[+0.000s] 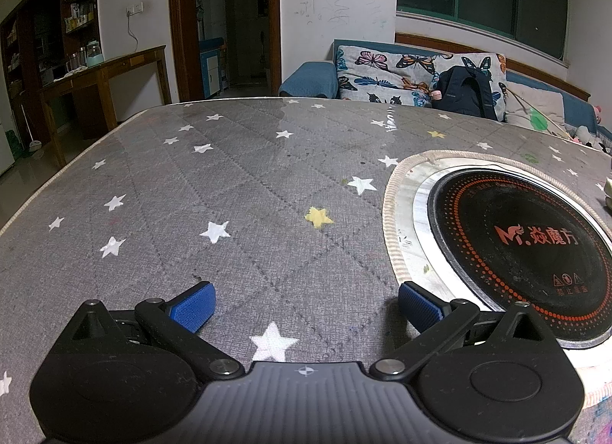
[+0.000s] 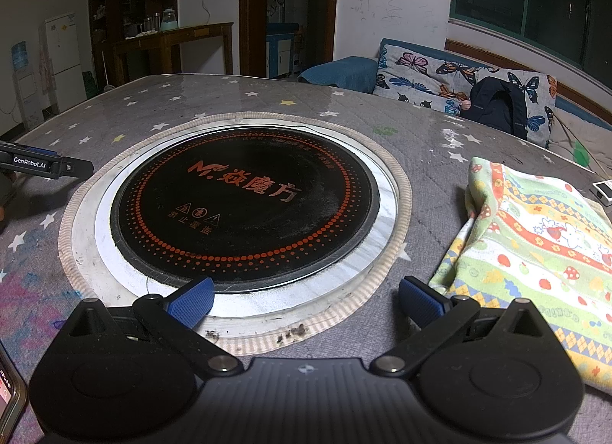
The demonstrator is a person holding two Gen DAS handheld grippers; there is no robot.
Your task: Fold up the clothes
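The right gripper (image 2: 306,300) hovers with its jaws spread and empty over the rim of the round induction hob (image 2: 244,206); the left gripper (image 1: 306,304) is likewise spread over the starred table cover (image 1: 229,183). The patterned child's garment (image 2: 535,245) lies bunched to the right, soft, light and limp; a pinch at its near hem corner looks best.

A soft cotton garment in pale green, striped red and yellow with strawberry and rabbit prints (image 2: 535,245), is seen lying crumpled, perhaps partly folded, with its far edge bunched up.
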